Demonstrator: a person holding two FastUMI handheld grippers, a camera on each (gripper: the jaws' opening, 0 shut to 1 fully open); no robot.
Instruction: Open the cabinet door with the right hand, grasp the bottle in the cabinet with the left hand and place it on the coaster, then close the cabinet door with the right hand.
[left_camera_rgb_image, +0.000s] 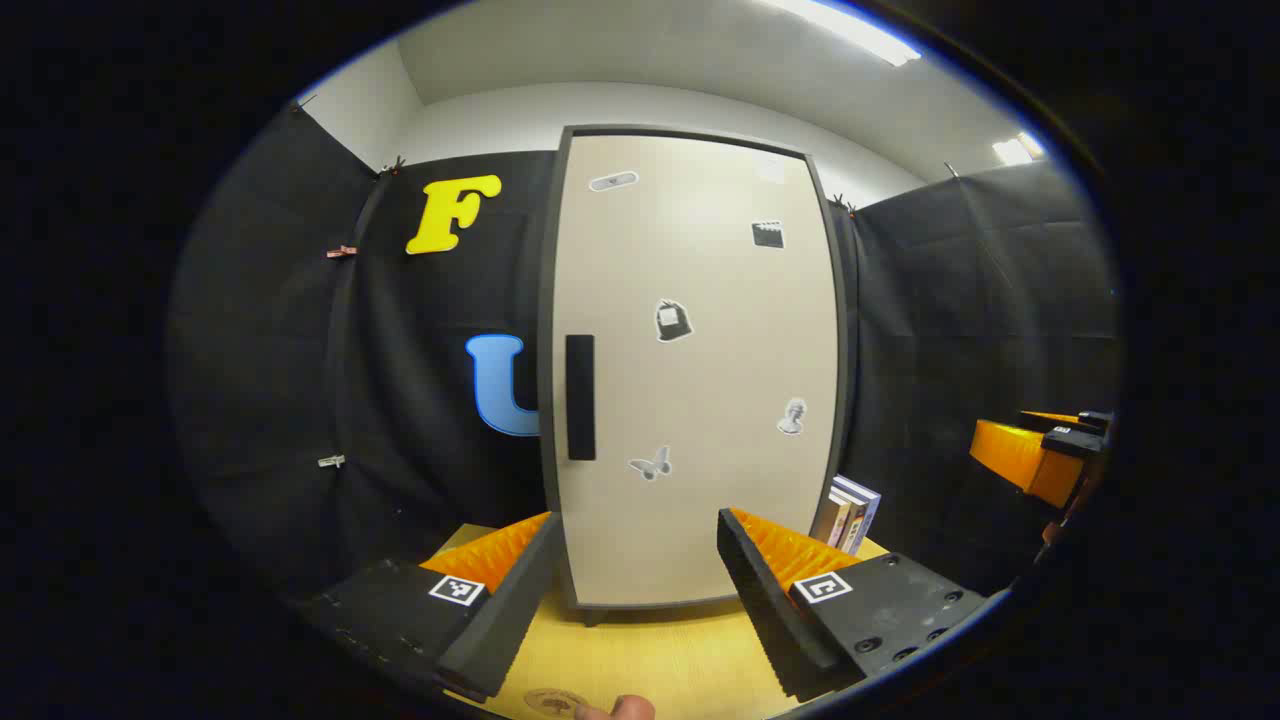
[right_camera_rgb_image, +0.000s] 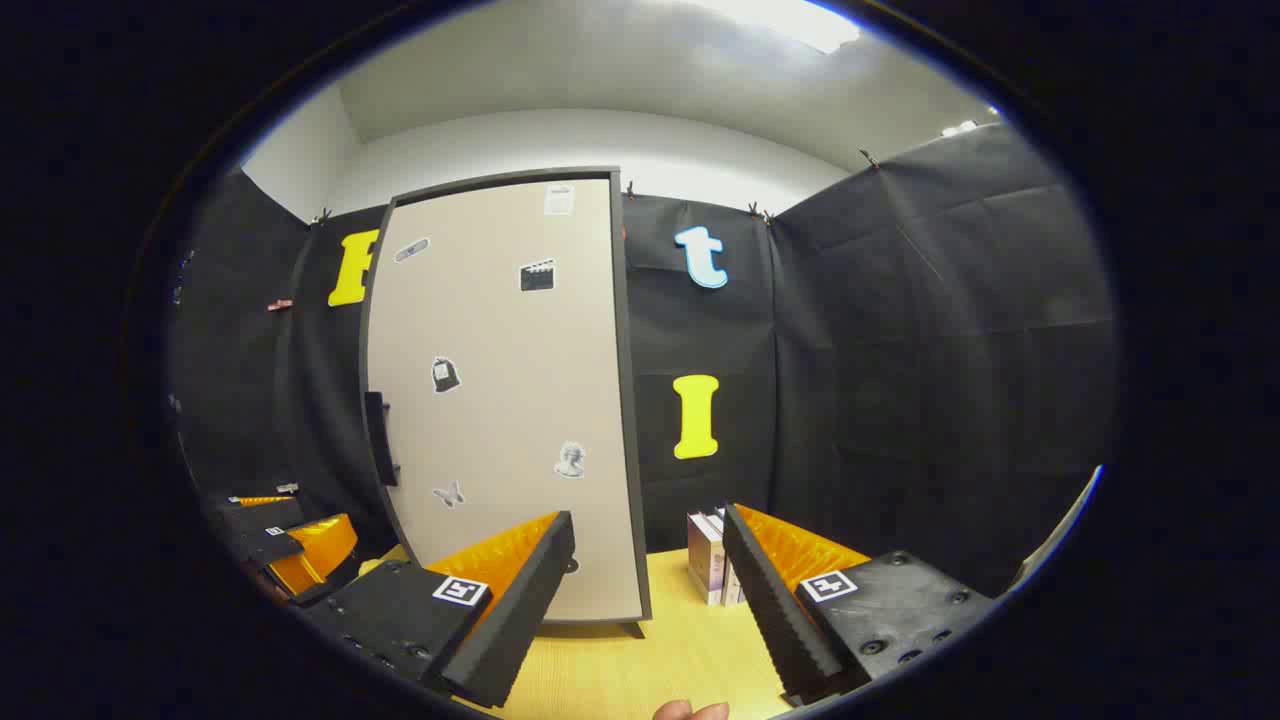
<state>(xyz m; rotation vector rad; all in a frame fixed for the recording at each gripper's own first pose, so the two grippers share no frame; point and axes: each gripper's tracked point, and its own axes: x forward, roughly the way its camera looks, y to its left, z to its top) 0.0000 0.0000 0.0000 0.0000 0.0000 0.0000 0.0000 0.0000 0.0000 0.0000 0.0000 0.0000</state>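
A tall beige cabinet (left_camera_rgb_image: 700, 380) with a dark frame stands on the wooden table (left_camera_rgb_image: 660, 660), its door shut and dotted with small stickers. A black vertical handle (left_camera_rgb_image: 580, 397) sits on the door's left side. My left gripper (left_camera_rgb_image: 630, 600) is open in front of the door, nothing between its fingers. A round brown coaster (left_camera_rgb_image: 553, 701) lies on the table at the bottom edge. In the right gripper view the same cabinet (right_camera_rgb_image: 505, 400) stands to the left, its handle (right_camera_rgb_image: 378, 440) at the left edge. My right gripper (right_camera_rgb_image: 650, 600) is open and apart from the door.
Several upright books (left_camera_rgb_image: 850, 512) stand on the table right of the cabinet, also the books (right_camera_rgb_image: 708, 568) in the right gripper view. The other gripper (left_camera_rgb_image: 1040, 455) shows at the far right of the left gripper view. A fingertip (left_camera_rgb_image: 630, 708) shows at the bottom edge.
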